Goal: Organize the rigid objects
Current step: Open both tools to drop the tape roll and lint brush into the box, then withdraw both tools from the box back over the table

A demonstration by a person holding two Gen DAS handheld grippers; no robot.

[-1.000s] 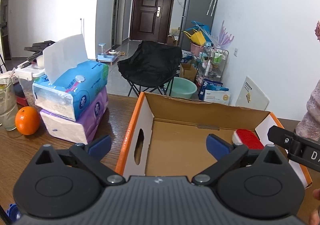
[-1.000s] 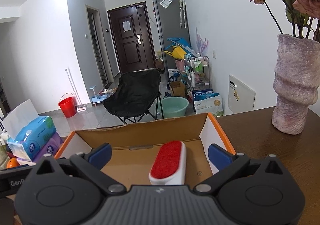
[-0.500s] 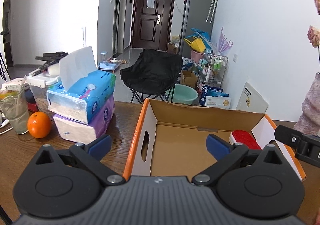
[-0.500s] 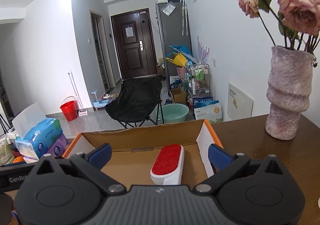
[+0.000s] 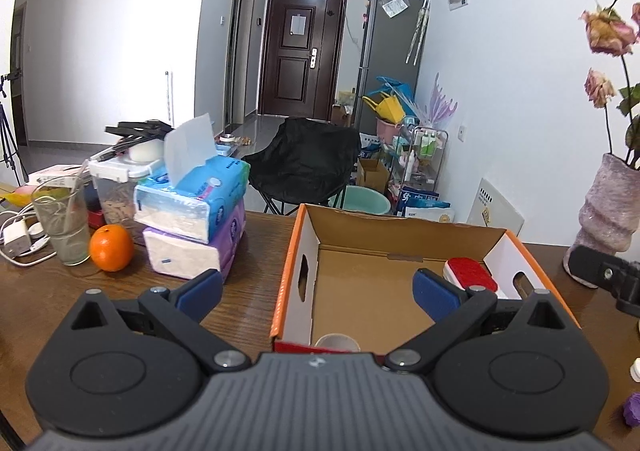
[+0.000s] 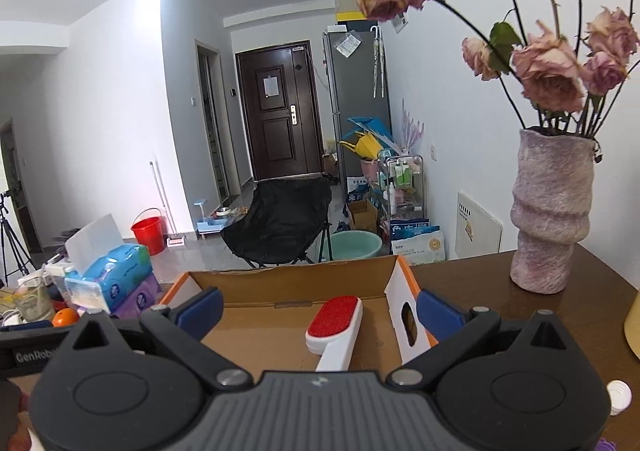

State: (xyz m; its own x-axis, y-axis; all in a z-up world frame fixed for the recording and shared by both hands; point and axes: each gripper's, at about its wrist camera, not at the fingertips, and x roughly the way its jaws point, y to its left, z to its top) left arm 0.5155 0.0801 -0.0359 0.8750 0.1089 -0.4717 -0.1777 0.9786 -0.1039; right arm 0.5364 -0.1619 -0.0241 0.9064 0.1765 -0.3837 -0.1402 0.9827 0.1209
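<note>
- The box [image 5: 400, 303] sits open-topped on the table [image 5: 248, 291], its orange-edged left wall facing a bare strip of wood that runs to the tissue packs [image 5: 192, 227].
- The left tool [image 5: 318, 287] hangs above the box's near left corner, fingers spread wide and holding nothing; one blue tip lies over bare table, the other over the box floor.
- The right tool [image 6: 318, 311] hangs above the box's near right side, also wide open and empty, its right tip outside the right wall.
- The brush [image 6: 334, 327], red pad up, lies inside the box against the right wall, handle toward the near edge; most of the cardboard floor to its left is bare.
- A tape roll [image 5: 335, 342] peeks out at the box's near wall.
- An orange [image 5: 111, 247] and a glass [image 5: 64, 227] stand left of the tissues; a vase [image 6: 550, 211] of roses stands right of the box, well apart.
- Compared with a second ago, both tools have pulled back and risen: the box looks smaller and more table shows.
</note>
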